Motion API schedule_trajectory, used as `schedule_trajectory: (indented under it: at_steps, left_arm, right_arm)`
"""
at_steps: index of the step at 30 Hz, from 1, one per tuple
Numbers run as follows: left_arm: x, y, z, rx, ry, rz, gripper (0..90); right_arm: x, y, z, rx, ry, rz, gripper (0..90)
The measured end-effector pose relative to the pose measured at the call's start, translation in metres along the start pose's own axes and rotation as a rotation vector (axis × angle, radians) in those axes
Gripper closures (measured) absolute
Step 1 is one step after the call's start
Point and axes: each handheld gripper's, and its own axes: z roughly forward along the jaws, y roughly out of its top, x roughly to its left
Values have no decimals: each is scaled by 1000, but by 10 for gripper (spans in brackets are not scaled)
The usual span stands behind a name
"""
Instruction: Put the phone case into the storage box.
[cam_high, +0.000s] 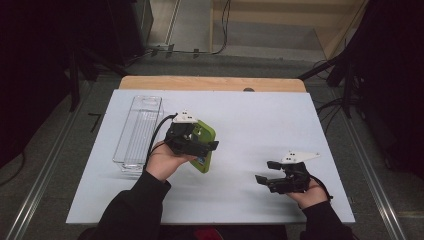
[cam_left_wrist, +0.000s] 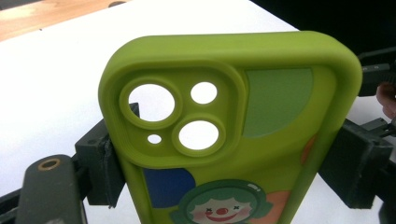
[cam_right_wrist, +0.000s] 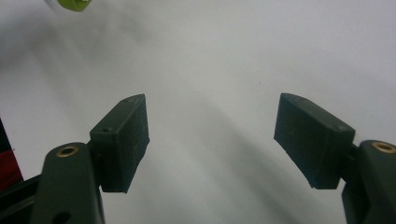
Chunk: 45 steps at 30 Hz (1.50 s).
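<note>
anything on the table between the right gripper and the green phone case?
Nothing: in the high view only bare white table top separates the right gripper from the green phone case, which the left gripper holds by its edges.

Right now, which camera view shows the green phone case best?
The left gripper view: the green phone case stands close up, camera cutouts and clown print plain. The high view has it small, partly behind the left claw. The right gripper view catches a corner at its top edge.
</note>
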Motion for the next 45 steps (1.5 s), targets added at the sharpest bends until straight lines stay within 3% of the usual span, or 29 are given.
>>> schedule_trajectory:
  at_steps: [18,22,27,45]
  left_arm:
    - [14,17,-20,4,1,-8,158]
    - [18,20,-26,13,17,-16,158]
    - [23,22,-37,-9,22,-33,158]
    - [39,25,-61,-21,57,-64,158]
  right_arm:
    - [-3,-3,0,2,2,24,247]
    - [-3,-3,0,-3,1,26,247]
    - [-4,-3,-1,-18,5,28,248]
    - [-3,-3,1,6,5,28,248]
